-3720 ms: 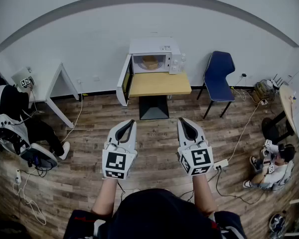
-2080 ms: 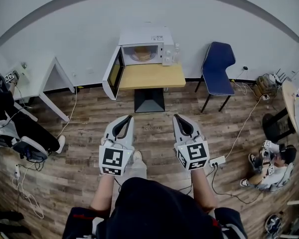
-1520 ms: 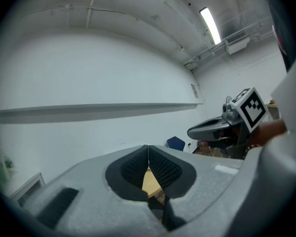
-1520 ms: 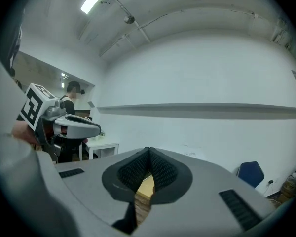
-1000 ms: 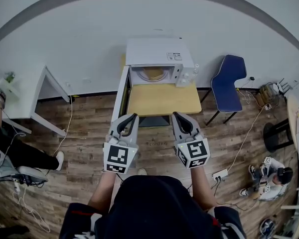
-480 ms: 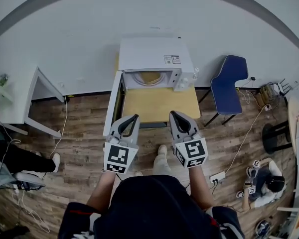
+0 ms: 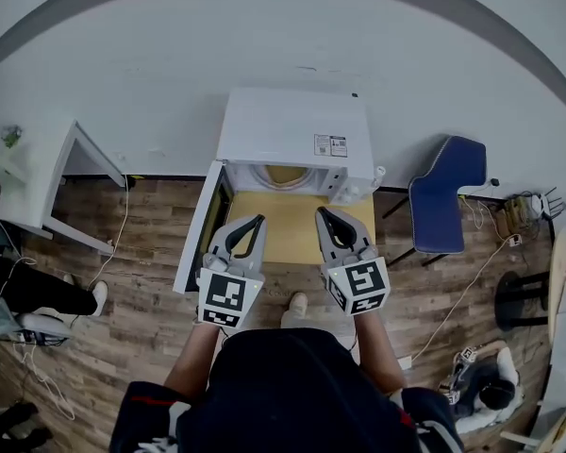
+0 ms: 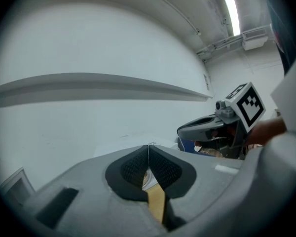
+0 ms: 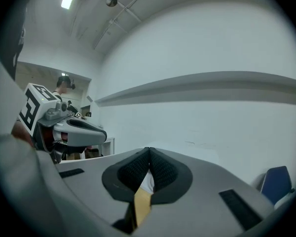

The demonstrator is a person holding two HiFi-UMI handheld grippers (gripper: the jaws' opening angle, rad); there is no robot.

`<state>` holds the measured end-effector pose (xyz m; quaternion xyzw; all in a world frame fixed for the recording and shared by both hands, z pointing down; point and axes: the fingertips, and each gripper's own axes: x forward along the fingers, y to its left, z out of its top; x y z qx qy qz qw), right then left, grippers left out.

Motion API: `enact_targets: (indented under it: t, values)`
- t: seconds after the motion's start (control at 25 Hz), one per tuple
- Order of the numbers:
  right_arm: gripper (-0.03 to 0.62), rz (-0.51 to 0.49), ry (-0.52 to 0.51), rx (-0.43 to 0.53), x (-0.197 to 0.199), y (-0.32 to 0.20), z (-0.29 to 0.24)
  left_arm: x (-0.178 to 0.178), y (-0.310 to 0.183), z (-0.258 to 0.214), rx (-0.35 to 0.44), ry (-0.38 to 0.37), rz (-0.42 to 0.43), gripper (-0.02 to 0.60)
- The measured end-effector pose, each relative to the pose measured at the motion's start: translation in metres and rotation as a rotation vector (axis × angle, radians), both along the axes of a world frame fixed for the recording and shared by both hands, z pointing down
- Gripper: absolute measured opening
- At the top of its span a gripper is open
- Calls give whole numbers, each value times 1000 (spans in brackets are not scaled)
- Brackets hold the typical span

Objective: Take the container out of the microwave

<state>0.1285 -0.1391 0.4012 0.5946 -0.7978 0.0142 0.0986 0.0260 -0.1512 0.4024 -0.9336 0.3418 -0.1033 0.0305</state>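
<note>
The person's dark top (image 7: 283,385) fills the bottom centre of the head view, with both forearms reaching up the frame. Just above it, the left gripper (image 7: 260,220) sits left of centre and the right gripper (image 7: 321,212) right of centre. They are side by side and apart, and both point toward the microwave.

In the left gripper view the fingers (image 8: 133,171) are closed, their tips meeting in a thin line with nothing between them. The right gripper view shows its fingers (image 9: 164,171) closed and empty as well.

In the head view both sets of tips overlap the wooden surface (image 7: 278,239) in the middle of the frame. Along the surface's left edge the microwave's door (image 7: 196,243) stands swung open toward the lower left.

Farther up, at upper centre, the white microwave (image 7: 292,125) rests on the back of the surface, close to the pale wall (image 7: 264,36). The container (image 7: 285,173) is inside the microwave's cavity, and only a tan sliver of it shows below the microwave's top edge.

A blue chair (image 7: 448,196) stands at the right. A white table (image 7: 38,173) stands at the upper left on the wood floor (image 7: 123,253).
</note>
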Motion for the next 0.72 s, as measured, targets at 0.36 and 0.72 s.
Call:
enact_targets:
  t: [0.36,0.72]
  values:
    - [8,-132,12,-26,39,-63,8,46,-59,-6,-31,26,-97,17]
    - [8,-247,11,-52,64,-99,21,77,-84,11,-47,-44,-186,17]
